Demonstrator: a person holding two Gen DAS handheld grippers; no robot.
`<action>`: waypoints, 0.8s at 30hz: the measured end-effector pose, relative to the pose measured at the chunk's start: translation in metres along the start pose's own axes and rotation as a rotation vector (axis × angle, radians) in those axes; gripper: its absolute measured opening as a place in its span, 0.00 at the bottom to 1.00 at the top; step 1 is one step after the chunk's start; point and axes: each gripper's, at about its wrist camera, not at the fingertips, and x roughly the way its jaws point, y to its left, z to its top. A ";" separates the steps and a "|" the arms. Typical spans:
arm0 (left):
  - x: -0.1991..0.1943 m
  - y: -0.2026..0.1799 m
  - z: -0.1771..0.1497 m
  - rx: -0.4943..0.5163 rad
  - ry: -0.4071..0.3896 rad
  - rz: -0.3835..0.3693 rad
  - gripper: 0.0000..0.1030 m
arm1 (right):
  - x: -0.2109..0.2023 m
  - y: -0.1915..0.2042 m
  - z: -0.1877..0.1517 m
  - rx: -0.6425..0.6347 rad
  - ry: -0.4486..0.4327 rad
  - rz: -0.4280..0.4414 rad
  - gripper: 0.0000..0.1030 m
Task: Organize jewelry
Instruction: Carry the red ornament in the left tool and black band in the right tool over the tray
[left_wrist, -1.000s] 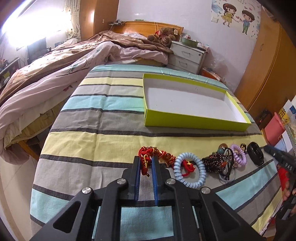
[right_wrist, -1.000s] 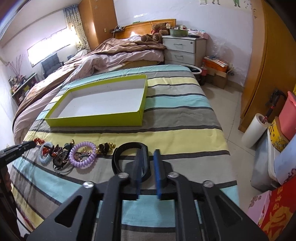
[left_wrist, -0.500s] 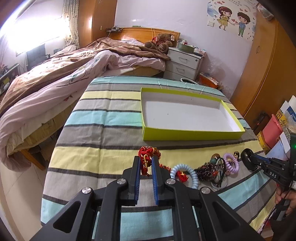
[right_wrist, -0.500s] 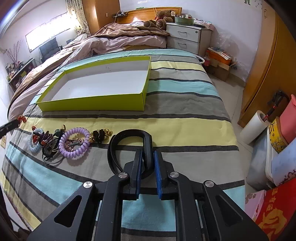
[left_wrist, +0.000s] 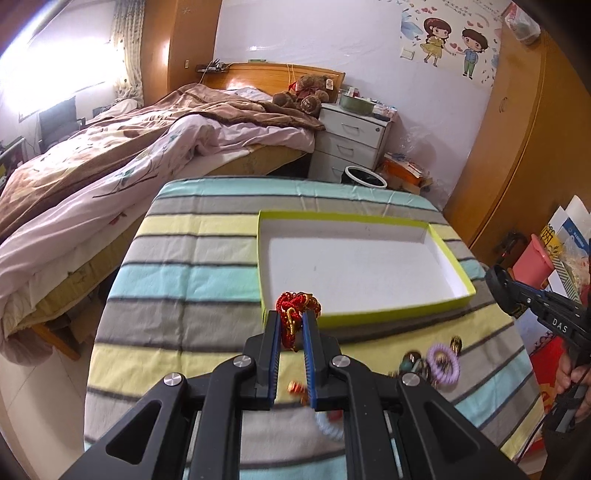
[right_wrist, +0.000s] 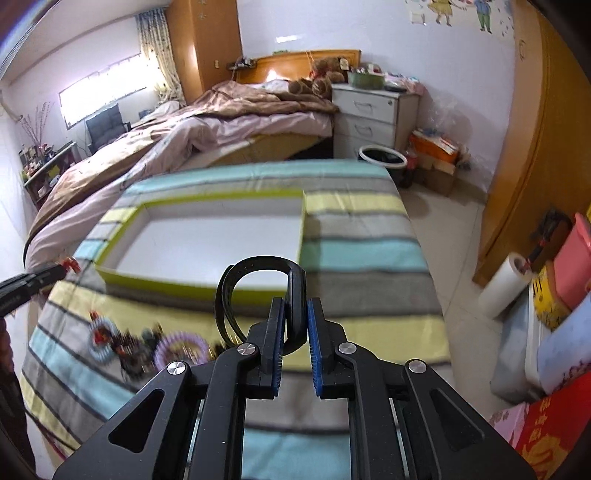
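Both your grippers have lifted their pieces off the striped bench (left_wrist: 192, 280). Your left gripper (left_wrist: 292, 325) pinches a knotted red-and-gold bracelet (left_wrist: 295, 306); your right gripper (right_wrist: 295, 325) clamps a looped black band (right_wrist: 258, 273), just short of the green tray (left_wrist: 388, 317) ahead.

A rumpled pink and brown quilted bed (left_wrist: 155, 147) with an orange wooden headboard (left_wrist: 280, 72) is seen at eleven o'clock. A white three-drawer nightstand (left_wrist: 351, 146) stands at one o'clock against the pale wall, where a cartoon couple sticker (left_wrist: 450, 40) is stuck. Daylight is admitted through a curtained window (right_wrist: 107, 86).
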 end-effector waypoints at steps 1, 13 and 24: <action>0.002 -0.001 0.003 0.001 -0.004 -0.004 0.11 | 0.004 0.002 0.007 0.000 0.001 -0.001 0.12; 0.060 -0.005 0.051 0.027 0.043 -0.013 0.11 | 0.066 0.008 0.052 -0.007 0.055 -0.027 0.12; 0.126 -0.009 0.062 0.026 0.132 -0.017 0.11 | 0.117 0.015 0.067 -0.049 0.120 -0.069 0.12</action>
